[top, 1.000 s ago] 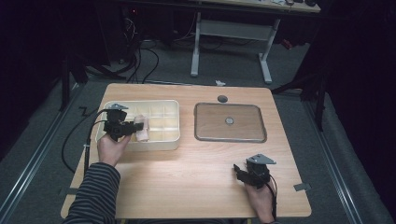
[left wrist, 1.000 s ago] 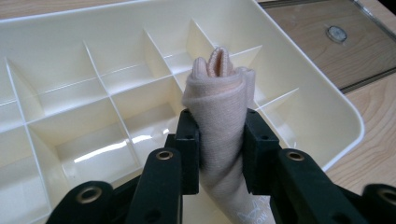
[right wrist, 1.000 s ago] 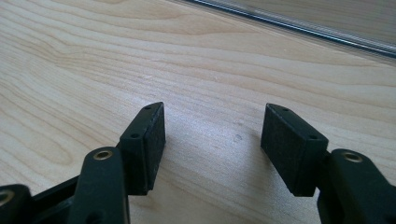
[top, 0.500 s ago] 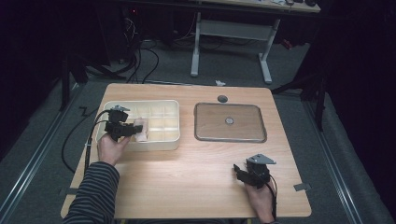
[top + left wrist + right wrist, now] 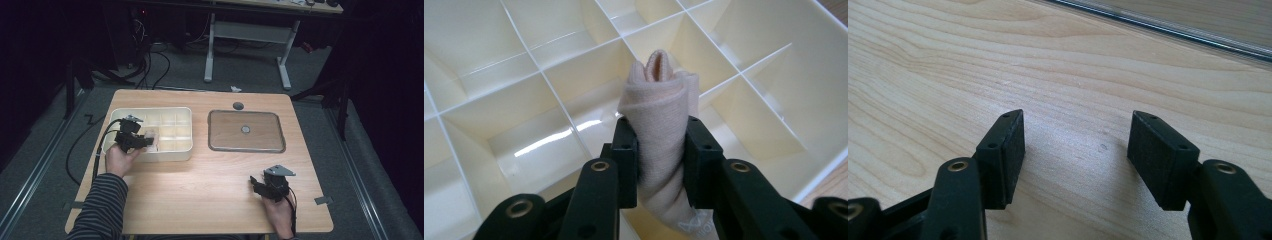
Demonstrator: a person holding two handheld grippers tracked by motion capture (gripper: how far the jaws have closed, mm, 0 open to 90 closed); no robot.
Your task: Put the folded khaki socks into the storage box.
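So the left gripper (image 5: pixel 659 150) has its two black pads squeezed onto a rolled-up pale pink cloth (image 5: pixel 661 115), looks like a sock or a small towel, gripped around the middle with the rolled end poking up past the jaws. It's hanging over the cream divided organizer box (image 5: pixel 499 65), right above one of the compartments, and I can't tell if the bottom of the roll touches the box floor. There's some faint whitish print on the lower end of the cloth near the bottom edge of the left gripper view, but it's cut off and too blurry to read. No other labels or brand marks anywhere that I can make out.

The left gripper view gives you the grid of dividers up close and the folds of the roll. From the high view you just get the left gripper (image 5: pixel 134 139) over the left-front part of the organizer box (image 5: pixel 170 120), with the cloth (image 5: pixel 151 139) as a pale smudge, plus the person's striped sleeve (image 5: pixel 102 205).

The right gripper (image 5: pixel 1075 145) is released, jaws standing well apart with nothing between them, just bare wood grain of the surface (image 5: pixel 948 60) under them. In the high view it (image 5: pixel 267 184) rests near the front right of the surface (image 5: pixel 200 190), well apart from the box. Between them, further back, sits a flat clear lid (image 5: pixel 246 131) with a small round knob in its middle.
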